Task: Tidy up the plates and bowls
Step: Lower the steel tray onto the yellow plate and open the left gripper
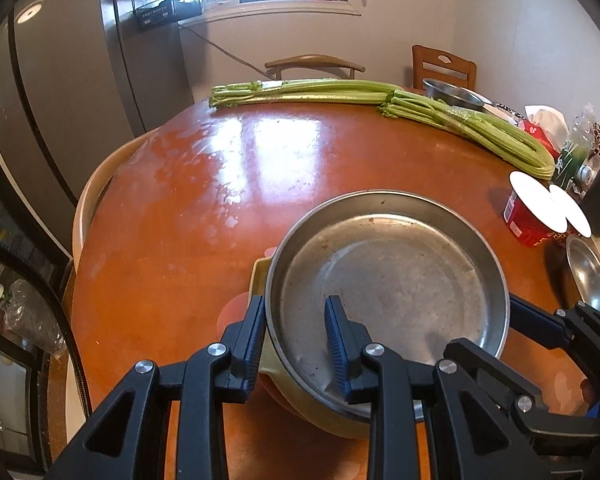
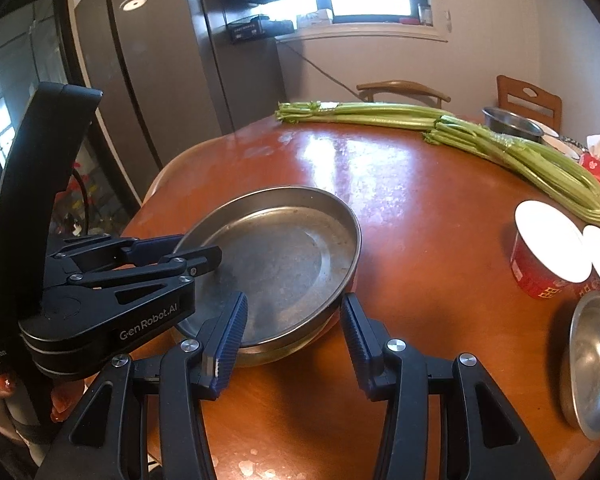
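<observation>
- Left gripper (image 1: 296, 336) is straddling the steel pan's (image 1: 388, 276) near-left rim, fingers apart, not clamped.
- Pan is sitting at lower centre of the frame, atop a yellow dish (image 1: 260, 276).
- Right gripper (image 2: 292, 328) is gaping wide at the pan's right edge, equally near.

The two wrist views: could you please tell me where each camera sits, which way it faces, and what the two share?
Left wrist: sits on the left gripper, looking forward across the table; its fingers straddle the near rim of the large metal pan, and the right gripper shows at the right edge.
Right wrist: sits on the right gripper, open beside the pan's right rim, facing the same way; the left gripper and painted fingertips show at left.
Shared: pan, celery, red cups, small metal bowl.
</observation>
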{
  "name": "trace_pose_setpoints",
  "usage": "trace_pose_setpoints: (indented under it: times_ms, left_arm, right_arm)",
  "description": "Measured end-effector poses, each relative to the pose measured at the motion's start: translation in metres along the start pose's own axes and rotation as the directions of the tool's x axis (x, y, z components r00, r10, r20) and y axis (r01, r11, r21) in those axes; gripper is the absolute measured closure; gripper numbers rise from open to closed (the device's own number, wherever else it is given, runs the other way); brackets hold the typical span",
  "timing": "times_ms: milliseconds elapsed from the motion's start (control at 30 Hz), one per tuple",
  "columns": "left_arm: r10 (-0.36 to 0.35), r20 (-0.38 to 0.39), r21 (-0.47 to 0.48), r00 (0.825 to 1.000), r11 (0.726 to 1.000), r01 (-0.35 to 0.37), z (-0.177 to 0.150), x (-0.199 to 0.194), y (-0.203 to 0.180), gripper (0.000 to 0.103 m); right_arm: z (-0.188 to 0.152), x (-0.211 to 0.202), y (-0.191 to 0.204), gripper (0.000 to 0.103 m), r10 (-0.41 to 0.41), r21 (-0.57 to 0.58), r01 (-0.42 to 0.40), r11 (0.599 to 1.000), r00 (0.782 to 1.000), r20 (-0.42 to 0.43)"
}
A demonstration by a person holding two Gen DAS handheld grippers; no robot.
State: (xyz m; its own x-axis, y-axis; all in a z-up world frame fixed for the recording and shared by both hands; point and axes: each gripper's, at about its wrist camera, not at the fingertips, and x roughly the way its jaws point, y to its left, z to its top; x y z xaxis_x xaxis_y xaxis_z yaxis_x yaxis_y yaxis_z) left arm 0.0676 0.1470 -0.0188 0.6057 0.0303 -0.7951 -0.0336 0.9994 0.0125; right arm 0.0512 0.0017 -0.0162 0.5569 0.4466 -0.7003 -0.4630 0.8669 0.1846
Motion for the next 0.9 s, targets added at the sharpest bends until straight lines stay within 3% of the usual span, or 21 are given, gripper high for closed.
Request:
trace_pose_setpoints:
  times_ms: [900]
  left_arm:
    - [0.012, 0.003, -0.023, 1.0, 1.0, -0.012, -0.005, 0.009, 0.01, 0.073]
  right_arm:
    - [-0.004, 0.023, 0.003, 0.052, -0.001, -0.045, 0.0, 0.999, 1.0, -0.016]
